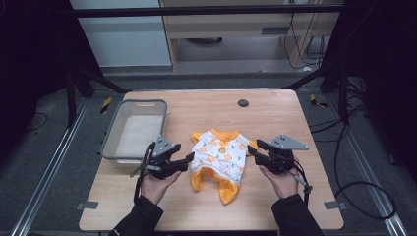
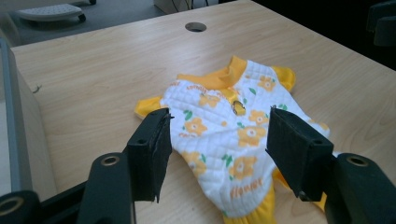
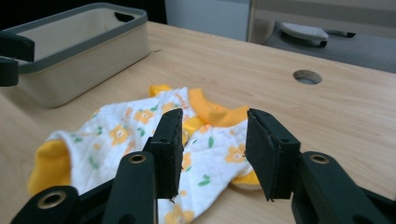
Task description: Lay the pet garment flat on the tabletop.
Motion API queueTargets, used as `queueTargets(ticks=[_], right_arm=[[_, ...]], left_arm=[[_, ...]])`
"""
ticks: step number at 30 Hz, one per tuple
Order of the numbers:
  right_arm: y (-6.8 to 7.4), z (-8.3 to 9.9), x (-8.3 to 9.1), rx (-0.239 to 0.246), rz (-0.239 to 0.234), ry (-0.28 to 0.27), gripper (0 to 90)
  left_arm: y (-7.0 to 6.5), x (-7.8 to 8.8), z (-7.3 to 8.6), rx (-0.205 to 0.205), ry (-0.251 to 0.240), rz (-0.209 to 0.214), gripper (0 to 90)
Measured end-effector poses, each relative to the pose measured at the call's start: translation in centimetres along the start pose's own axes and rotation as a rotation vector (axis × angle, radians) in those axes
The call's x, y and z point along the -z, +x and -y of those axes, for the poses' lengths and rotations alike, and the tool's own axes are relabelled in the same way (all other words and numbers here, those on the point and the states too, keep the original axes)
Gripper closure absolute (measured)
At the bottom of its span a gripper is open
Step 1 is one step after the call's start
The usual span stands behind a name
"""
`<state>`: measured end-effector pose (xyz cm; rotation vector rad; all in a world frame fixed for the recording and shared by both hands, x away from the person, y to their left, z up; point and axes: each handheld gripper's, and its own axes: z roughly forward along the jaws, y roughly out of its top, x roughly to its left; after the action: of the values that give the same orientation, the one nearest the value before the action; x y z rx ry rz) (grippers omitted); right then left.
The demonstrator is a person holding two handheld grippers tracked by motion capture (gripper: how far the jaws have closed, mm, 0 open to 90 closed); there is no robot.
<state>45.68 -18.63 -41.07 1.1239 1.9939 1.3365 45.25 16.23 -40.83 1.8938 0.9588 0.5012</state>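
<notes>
A small white garment (image 1: 219, 156) with orange flowers and orange trim lies flat on the wooden table (image 1: 275, 110), near the middle front. My left gripper (image 1: 188, 160) sits just left of it, jaws wide apart and pointing at its edge; nothing is between the pads. From the left gripper view the garment (image 2: 233, 135) spreads beyond the open gripper (image 2: 217, 151). My right gripper (image 1: 252, 149) rests just right of the garment, jaws apart and empty. Through the right gripper (image 3: 212, 151) I see the garment (image 3: 140, 135) lying beyond the pads, untouched.
A grey-rimmed plastic basin (image 1: 134, 129) stands at the table's left side, close to my left hand; it also appears in the right gripper view as a basin (image 3: 79, 51). A round cable hole (image 1: 243, 103) sits near the far edge. Dark floor and cables surround the table.
</notes>
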Motion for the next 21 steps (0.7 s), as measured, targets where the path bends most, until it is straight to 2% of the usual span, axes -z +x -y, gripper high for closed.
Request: queueTargets(ticks=[3,8,11,14,17,21], right_arm=[[0.5,0.8,0.9,0.002,-0.025,0.014,53.6],[0.9,1.8,1.6,-0.001,-0.041,0.032,52.2],[1.2,3.1,2.1,-0.009,-0.061,0.039,51.8],[1.5,3.8,2.1,-0.006,-0.076,0.065,51.2],[1.7,4.2,2.1,-0.008,-0.083,0.073,51.2],[2.2,5.1,2.1,-0.009,-0.108,0.099,51.0]], left_arm=[[-0.3,0.8,1.2,-0.024,0.018,0.000,39.3],[-0.5,1.4,2.5,-0.020,0.019,0.000,39.3],[-0.5,1.4,3.8,-0.013,0.045,0.002,40.0],[-0.5,1.2,4.5,-0.006,0.071,-0.005,40.9],[-0.5,1.2,4.8,0.008,0.072,0.000,41.8],[-0.9,1.0,5.4,-0.003,0.087,0.006,43.2]])
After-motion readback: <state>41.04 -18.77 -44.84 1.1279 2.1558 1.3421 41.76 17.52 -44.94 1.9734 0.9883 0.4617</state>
